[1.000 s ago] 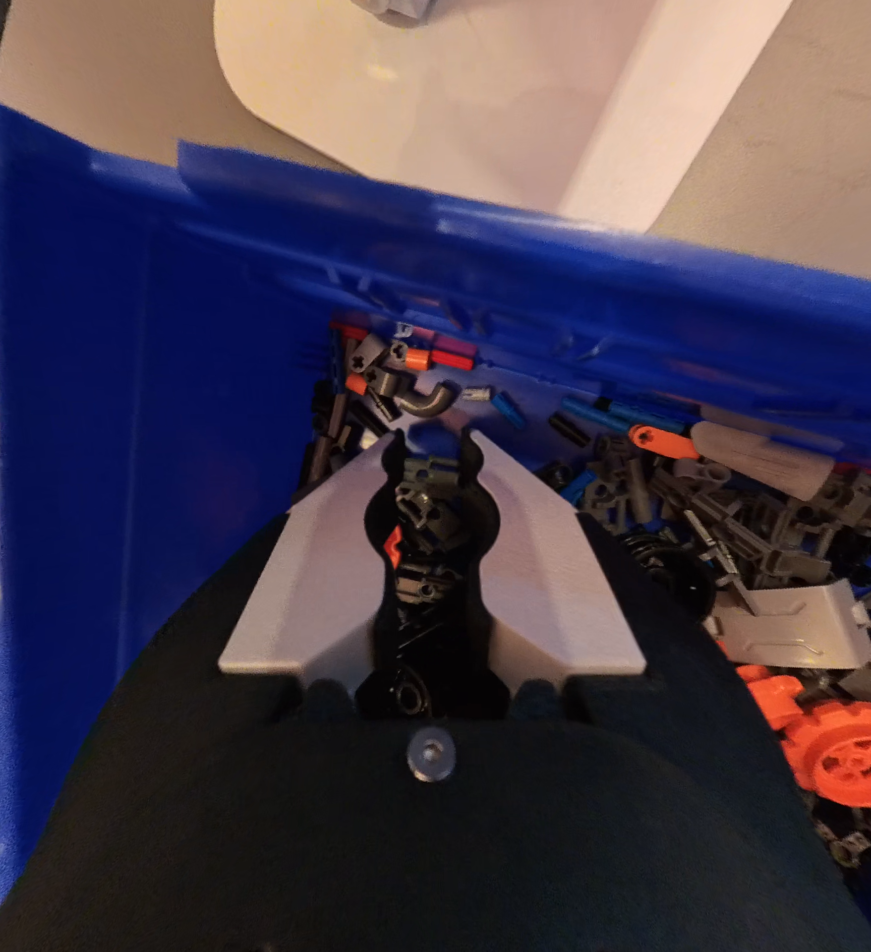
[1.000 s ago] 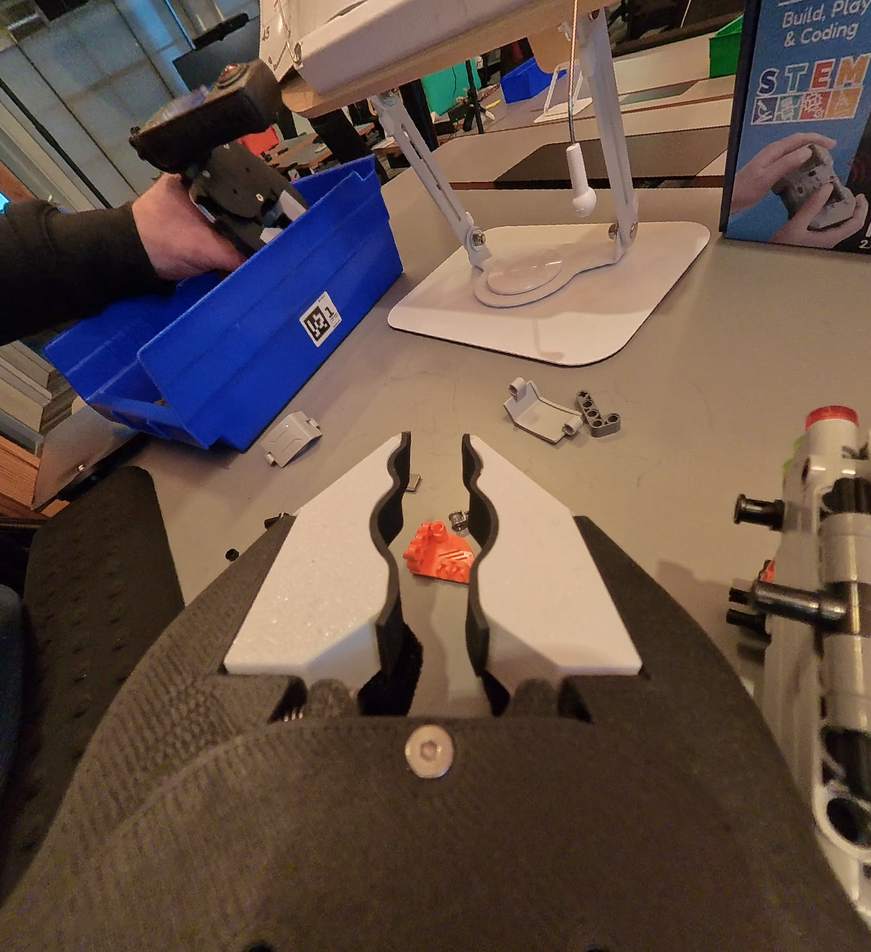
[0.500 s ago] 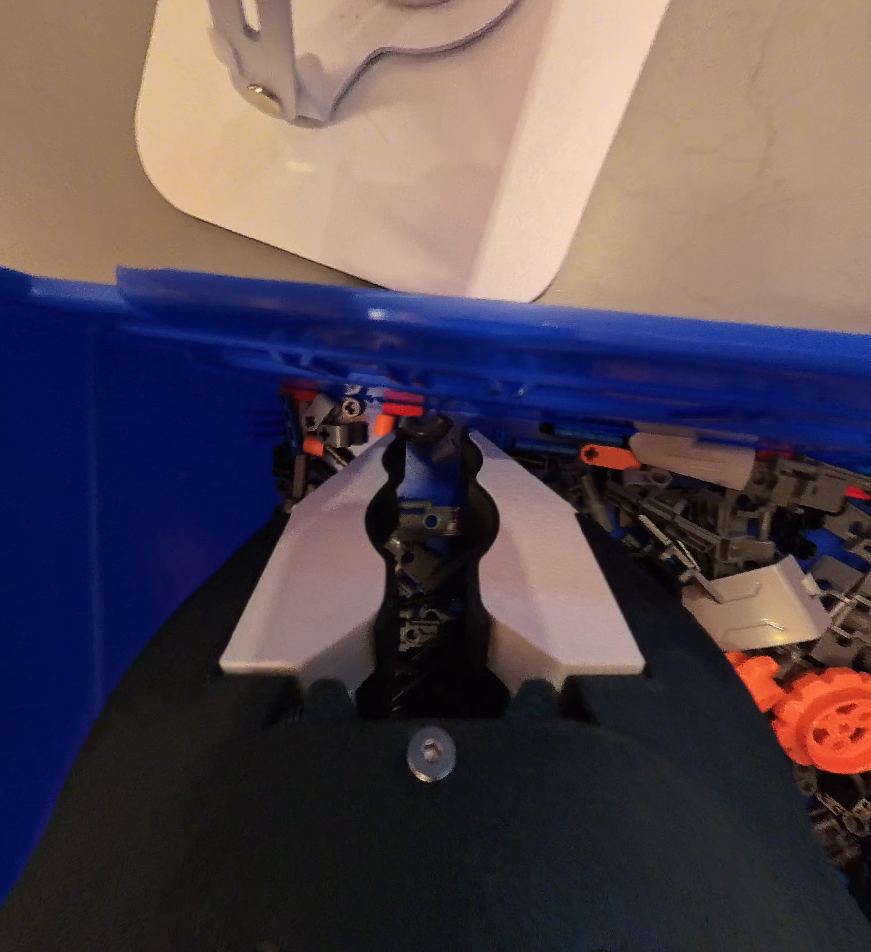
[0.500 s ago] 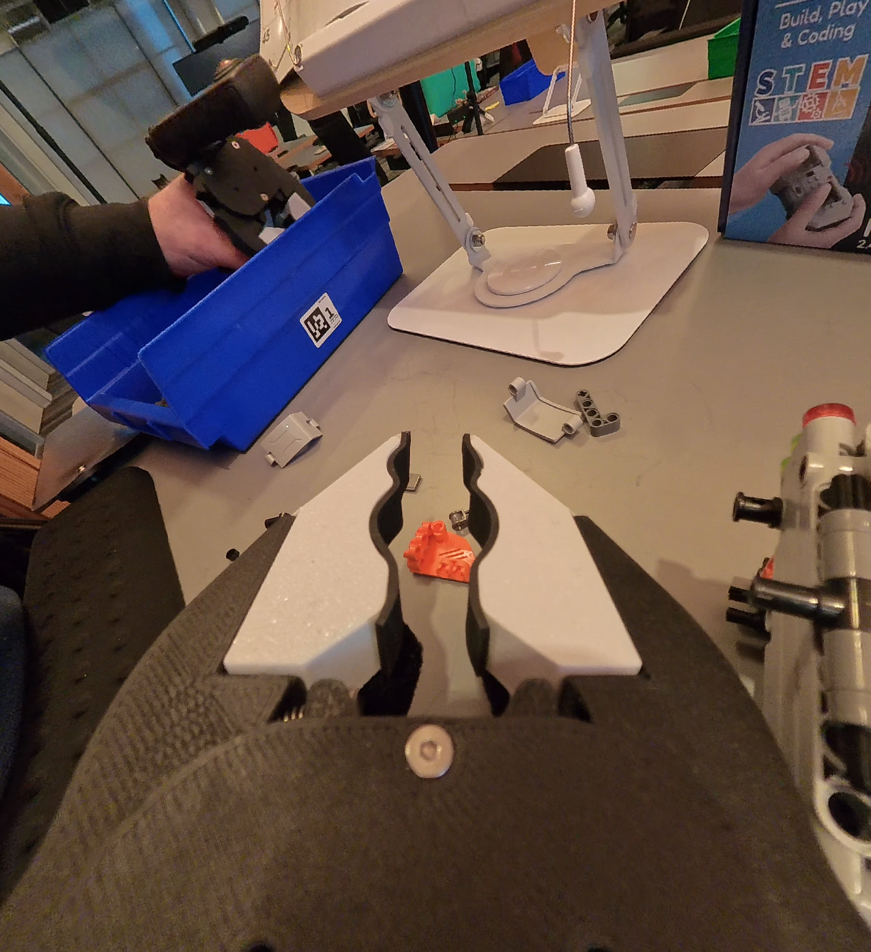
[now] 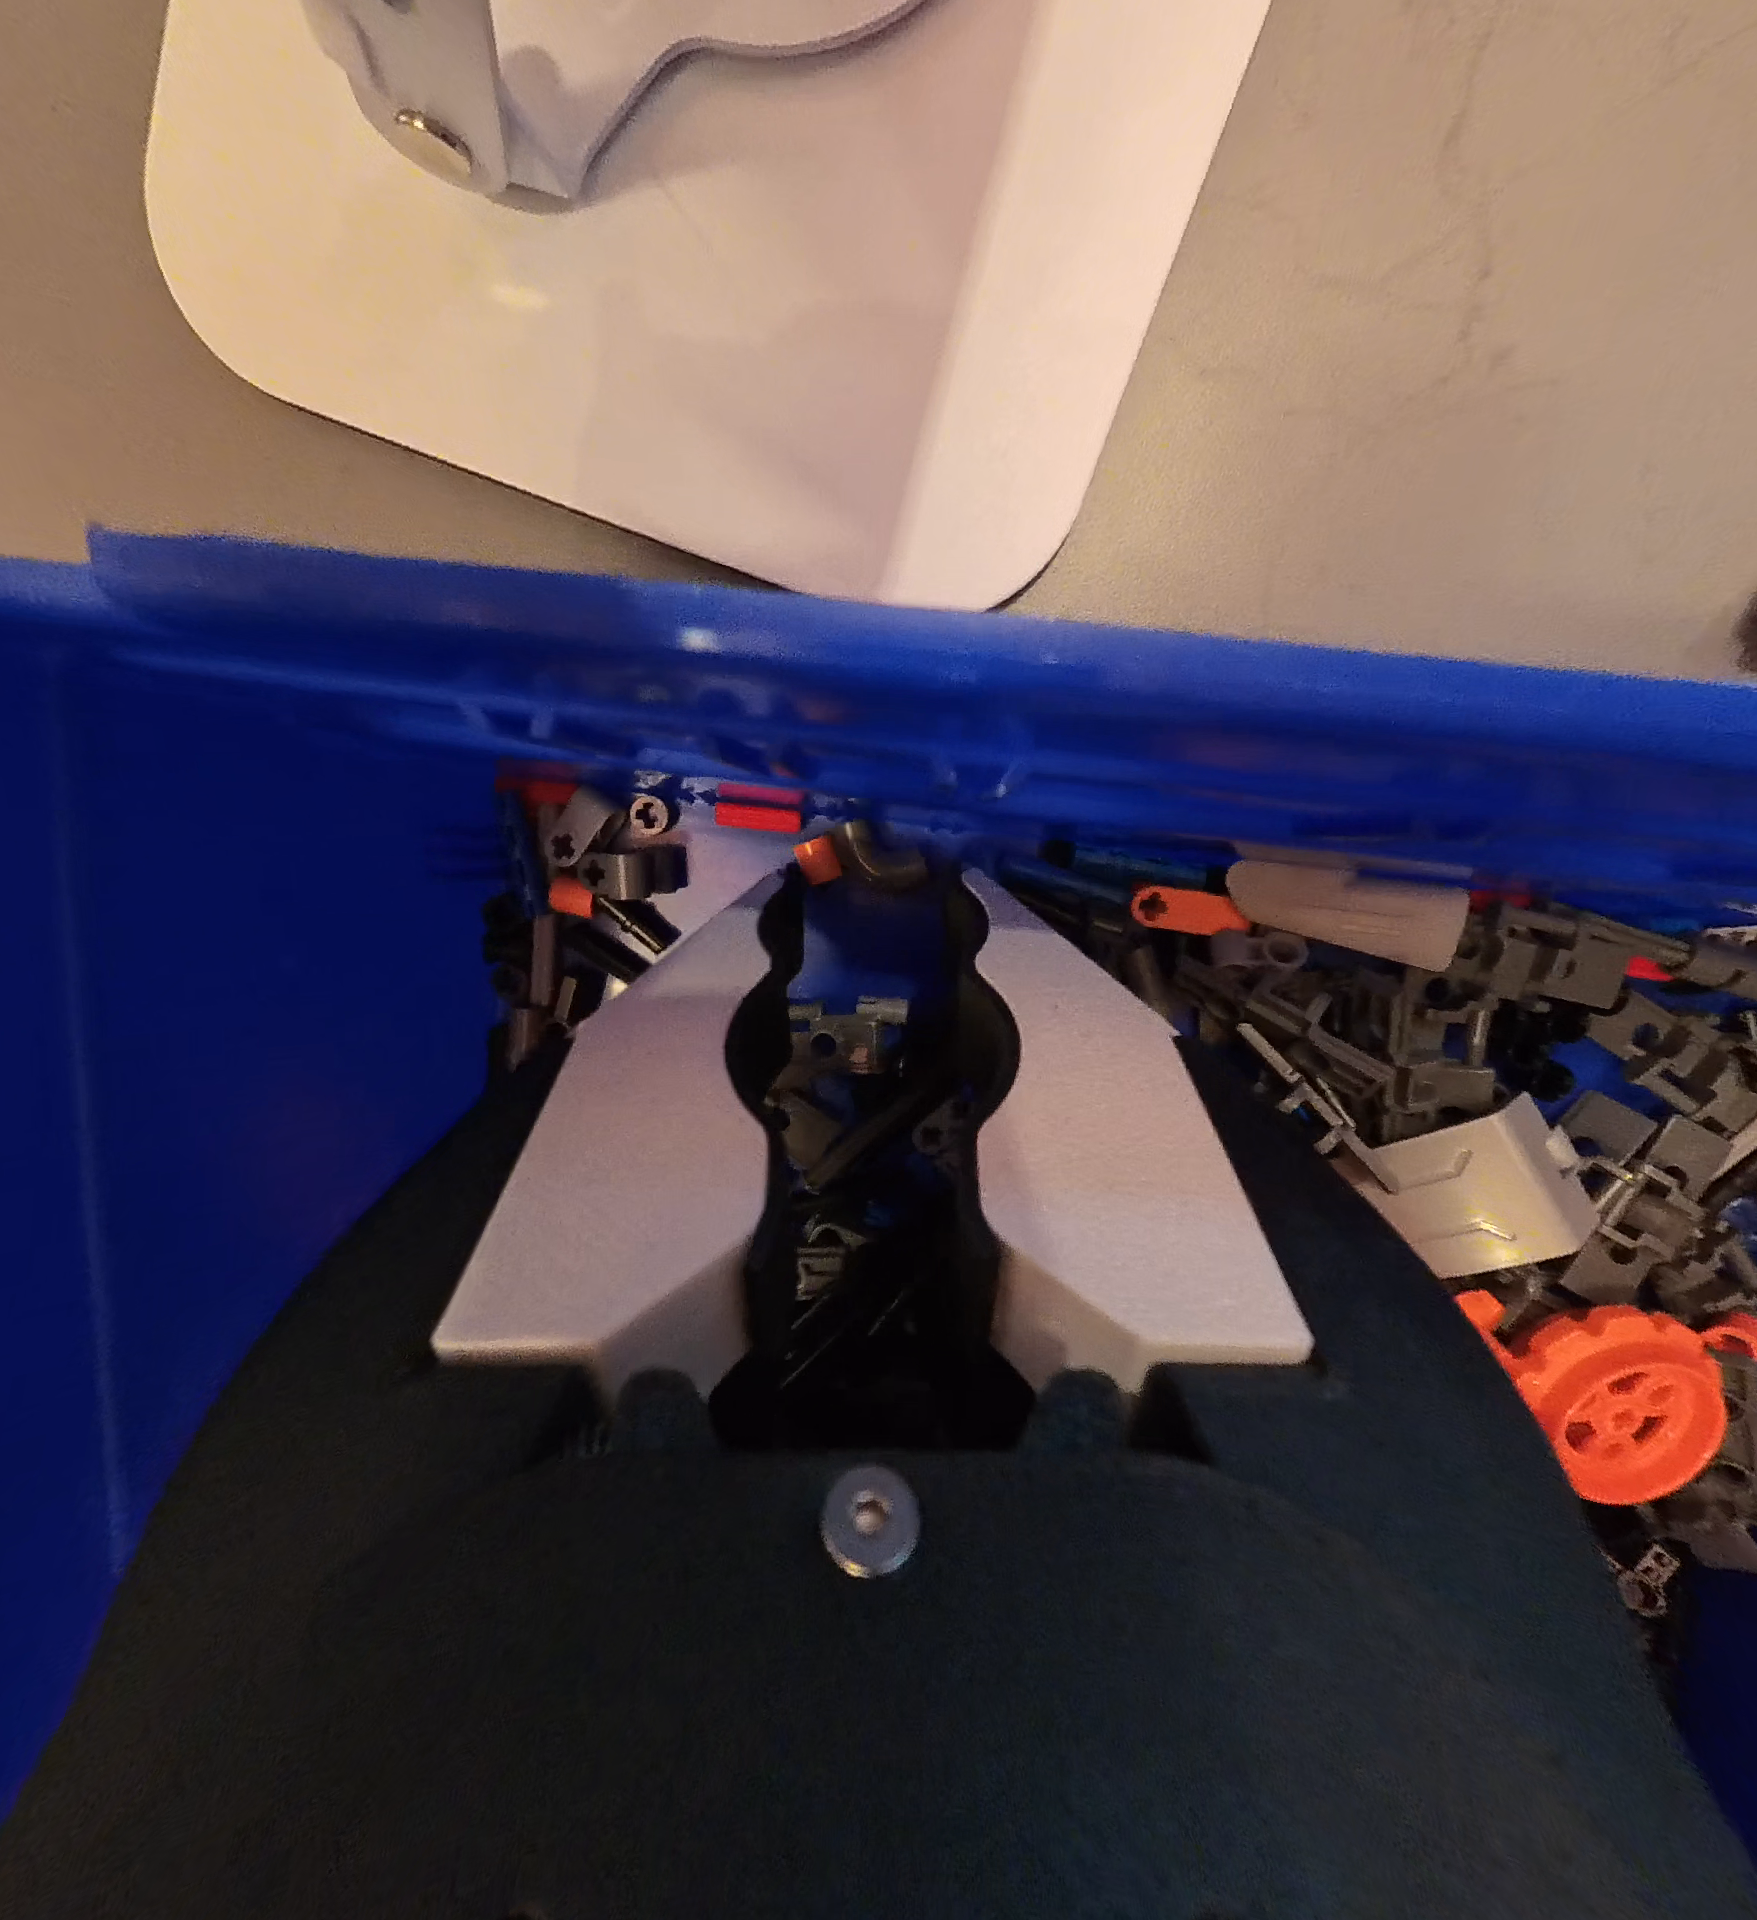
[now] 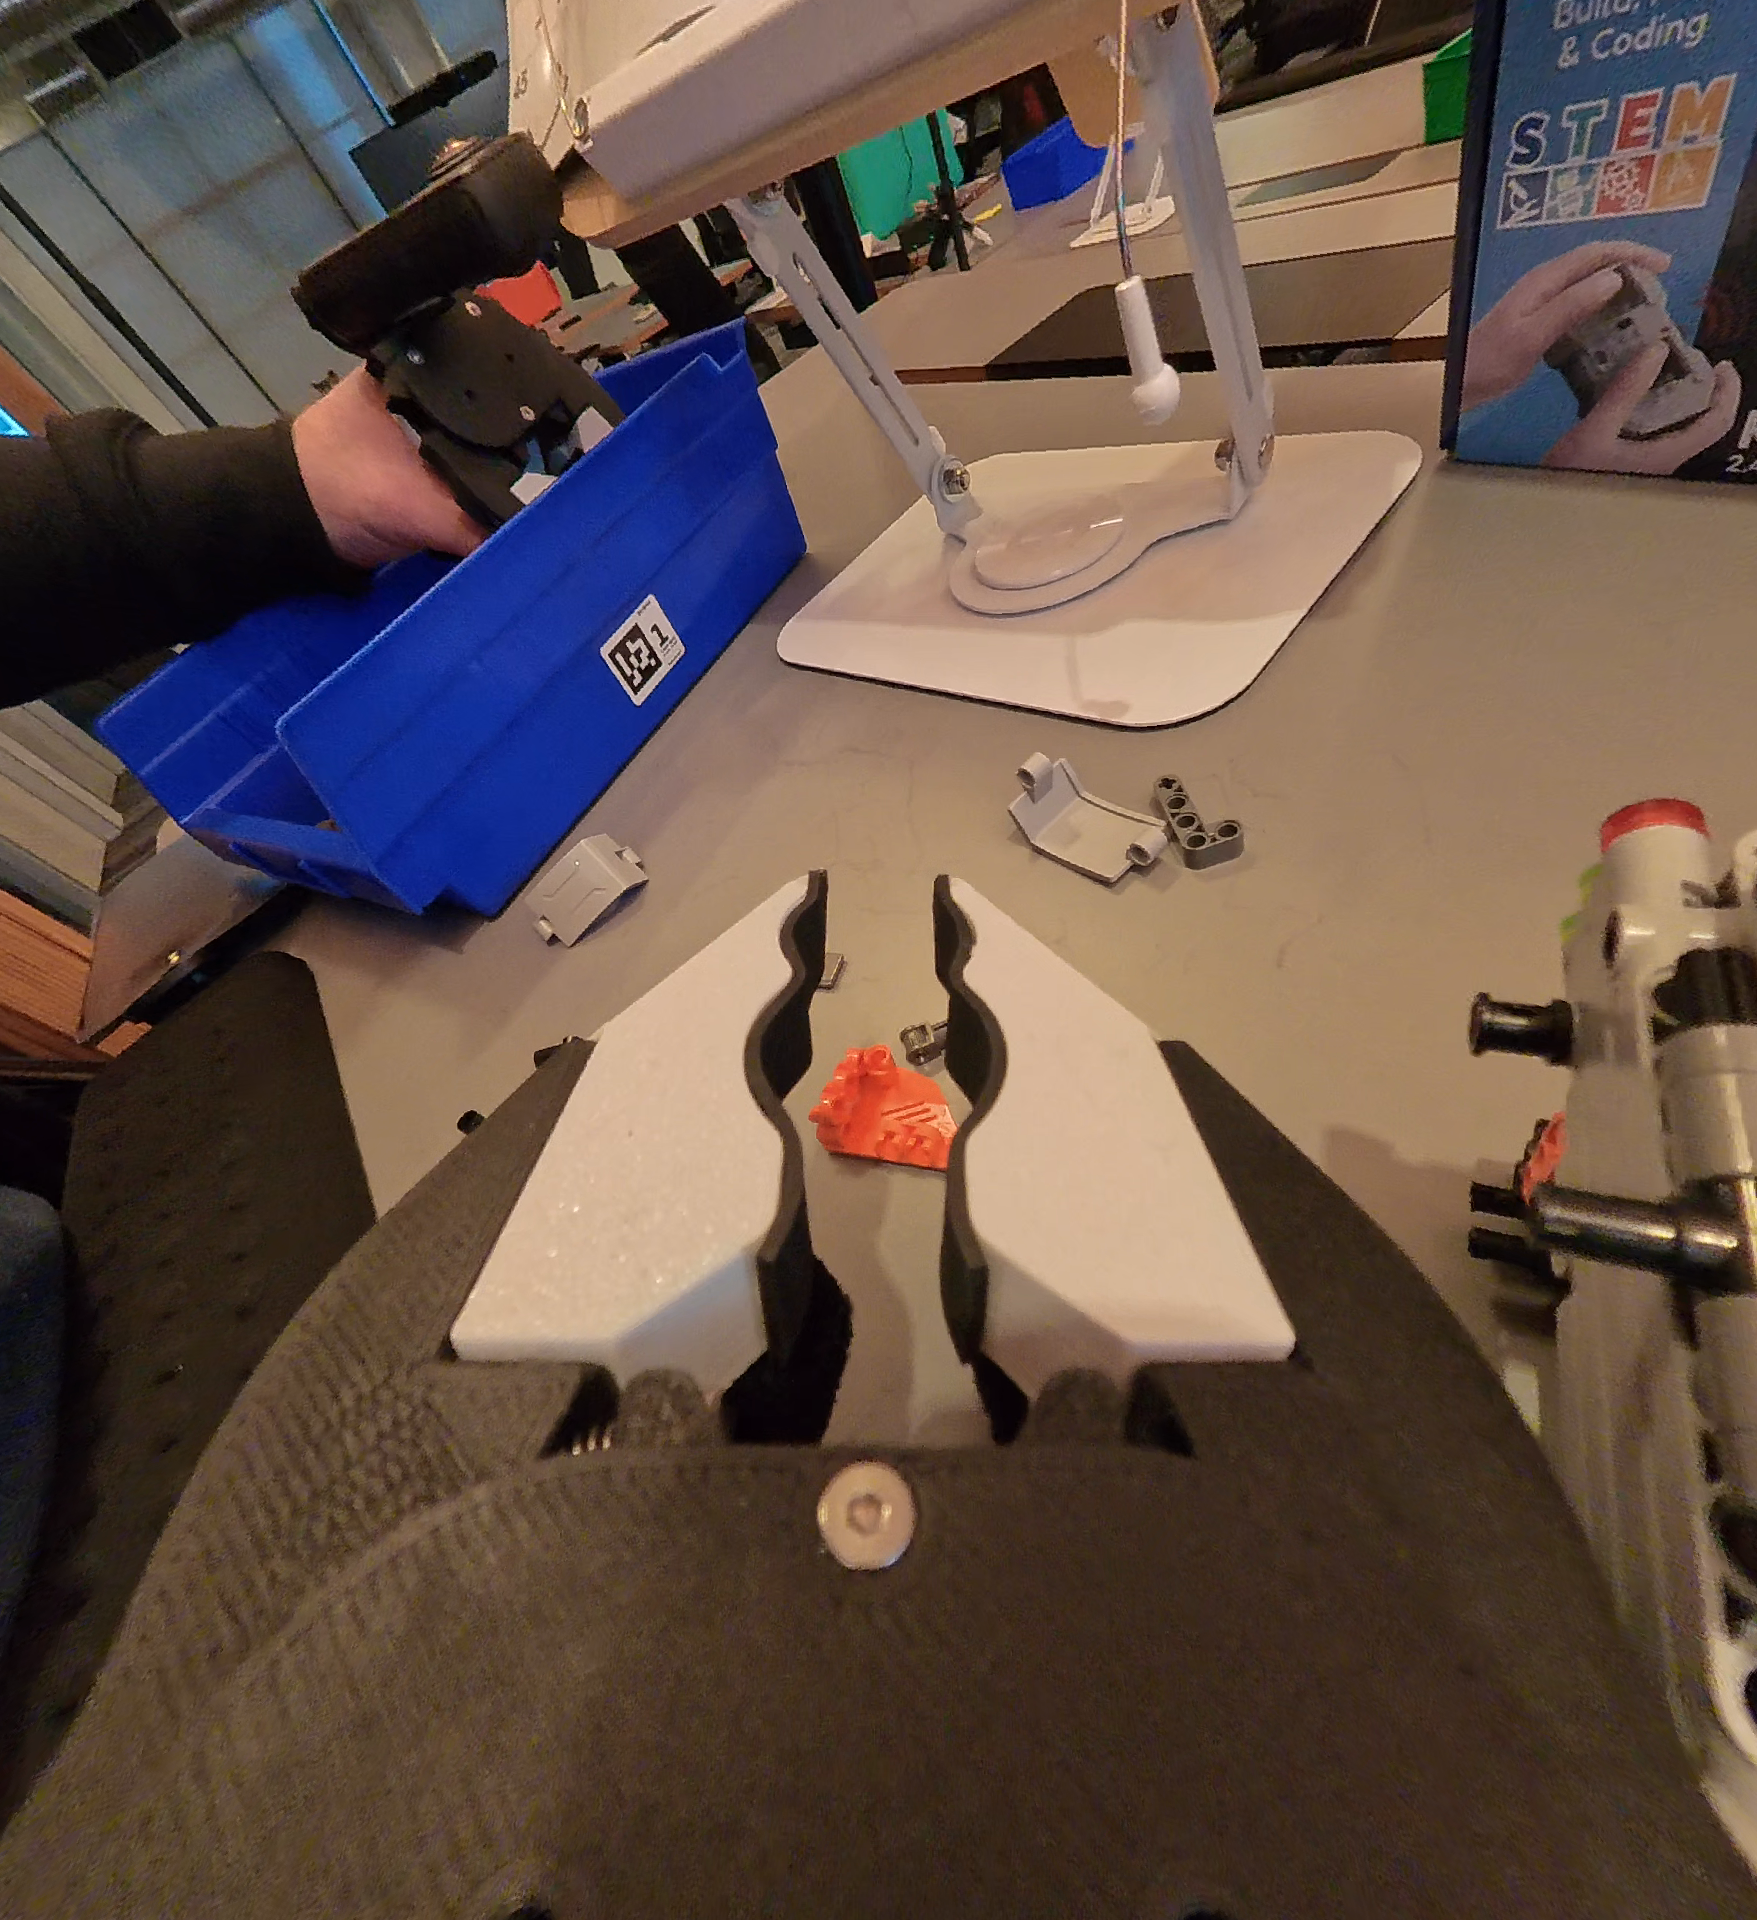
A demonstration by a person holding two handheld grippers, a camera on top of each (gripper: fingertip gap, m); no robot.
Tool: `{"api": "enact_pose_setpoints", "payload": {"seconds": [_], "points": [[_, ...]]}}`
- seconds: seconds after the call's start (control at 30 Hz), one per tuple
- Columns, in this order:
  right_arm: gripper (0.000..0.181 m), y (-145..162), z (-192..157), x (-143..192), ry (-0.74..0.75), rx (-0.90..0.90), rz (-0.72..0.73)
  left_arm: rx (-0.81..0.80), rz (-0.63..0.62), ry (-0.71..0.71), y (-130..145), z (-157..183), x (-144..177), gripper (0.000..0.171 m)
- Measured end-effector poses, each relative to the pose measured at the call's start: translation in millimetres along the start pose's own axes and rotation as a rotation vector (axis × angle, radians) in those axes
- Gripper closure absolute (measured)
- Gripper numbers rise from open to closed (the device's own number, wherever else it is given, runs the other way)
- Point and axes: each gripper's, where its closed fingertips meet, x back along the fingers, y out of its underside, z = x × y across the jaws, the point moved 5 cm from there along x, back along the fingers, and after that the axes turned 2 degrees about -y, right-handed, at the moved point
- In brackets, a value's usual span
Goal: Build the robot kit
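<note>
Reaching into blue bin (image 5: 230, 1039): left gripper (image 5: 874, 894), recorded with jaws parted to a middling gap, nothing clamped. Noted loose grey connector (image 5: 858, 1023) lying in the pile below, seen through the gap. Noted at 12 o'clock of the tips, just beside them: dark grey curved piece (image 5: 879, 862) and small orange stub (image 5: 814, 862), both close against the bin's far wall. Judged tight: little room between tips and wall, and tangled pieces apt to lift together. Listed at 3 o'clock: heaped grey beams, pale grey panel (image 5: 1456, 1184); at 4 o'clock, orange wheel (image 5: 1632, 1423). Seen beyond the rim at 12 o'clock: white stand base (image 5: 645, 312).

Entered second: right gripper (image 6: 879, 883), held above grey table (image 6: 1425, 831), jaws narrowly apart and empty. Found between the jaws, lying on the table and touching neither: red-orange piece (image 6: 884, 1117); at its 1 o'clock, tiny grey pin (image 6: 921, 1039). Judged small and flat-lying, so liable to skid under an uneven pinch. Listed at 1 o'clock, farther off: light grey panel (image 6: 1082, 821) touching dark grey angled beam (image 6: 1196, 826). Listed at 10 o'clock: another grey panel (image 6: 583, 894) just beside the bin. Listed at 3 o'clock: white and grey built assembly (image 6: 1705, 1195), near. Listed at 1 o'clock, well apart: blue printed box (image 6: 1632, 239).
</note>
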Motion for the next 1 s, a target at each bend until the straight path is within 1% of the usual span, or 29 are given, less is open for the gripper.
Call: {"api": "enact_pose_setpoints", "payload": {"seconds": [0.03, 0.13, 0.23, 0.27, 0.43, 0.5, 0.57, 0.6, 0.7, 0.83, 0.93, 1.0], "points": [[0.164, 0, 0, 0, 0.000, 0.000, 0.000, 0.001, 0.008, 0.005, -1, 1, 0, 0.147], [0.164, 0, 0, 0, 0.000, 0.001, 0.001, -0.030, 0.021, 0.017, -3, 4, -1, 0.146], [0.164, 0, 0, 0, 0.001, 0.003, 0.001, -0.034, 0.007, 0.023, -4, 6, -2, 0.151], [0.164, 0, 0, 0, 0.002, 0.003, 0.002, -0.036, 0.001, 0.021, -4, 6, -2, 0.157], [0.164, 0, 0, 0, 0.001, 0.004, 0.002, -0.018, -0.008, 0.026, -1, 6, 0, 0.158], [0.164, -1, 0, 0, 0.002, 0.004, 0.003, -0.025, -0.018, 0.024, 1, 7, 1, 0.164], [0.164, -1, 0, 0, 0.000, 0.005, 0.004, -0.032, -0.002, 0.017, 0, 8, 6, 0.171], [0.164, -1, 0, 0, 0.000, 0.006, 0.004, -0.042, 0.012, 0.010, -2, 9, 10, 0.171], [0.164, -1, -1, 0, -0.004, 0.009, 0.005, -0.100, -0.004, -0.005, -1, 15, 19, 0.171], [0.164, -2, -2, 0, -0.008, 0.012, 0.007, -0.098, -0.040, -0.042, 6, 14, 19, 0.171], [0.164, -2, -3, 1, -0.007, 0.012, 0.010, -0.008, -0.016, -0.056, 7, 4, 19, 0.155], [0.164, -2, -3, 1, -0.007, 0.015, 0.010, 0.038, -0.017, -0.066, 6, -1, 15, 0.151]]}}
